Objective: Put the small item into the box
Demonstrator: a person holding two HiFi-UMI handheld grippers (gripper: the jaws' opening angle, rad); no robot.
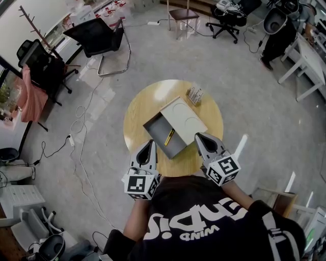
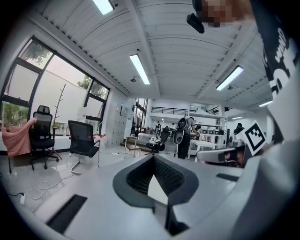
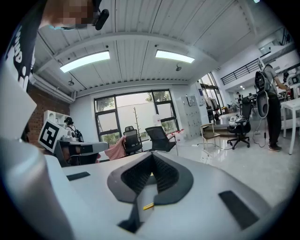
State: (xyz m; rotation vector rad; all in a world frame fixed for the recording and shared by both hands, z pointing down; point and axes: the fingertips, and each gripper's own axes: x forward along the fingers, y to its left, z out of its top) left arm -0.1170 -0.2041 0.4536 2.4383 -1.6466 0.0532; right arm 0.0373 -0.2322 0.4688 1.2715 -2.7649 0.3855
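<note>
A flat grey box (image 1: 183,116) lies on the round wooden table (image 1: 140,104), its drawer (image 1: 162,128) pulled out toward me. A thin yellow-and-black item (image 1: 169,136) lies inside the drawer. My left gripper (image 1: 151,143) hovers at the table's near edge, just left of the drawer, jaws shut with nothing in them. My right gripper (image 1: 197,136) is at the drawer's right side, also shut and empty. In the left gripper view the left gripper (image 2: 153,157) points out at the room with its tips together. The right gripper view shows the right gripper (image 3: 152,155) doing the same.
A small packet (image 1: 194,95) sits at the table's far right, behind the box. Office chairs (image 1: 102,38) and a stool (image 1: 182,15) stand on the floor beyond the table. Cables (image 1: 76,148) trail on the floor to the left.
</note>
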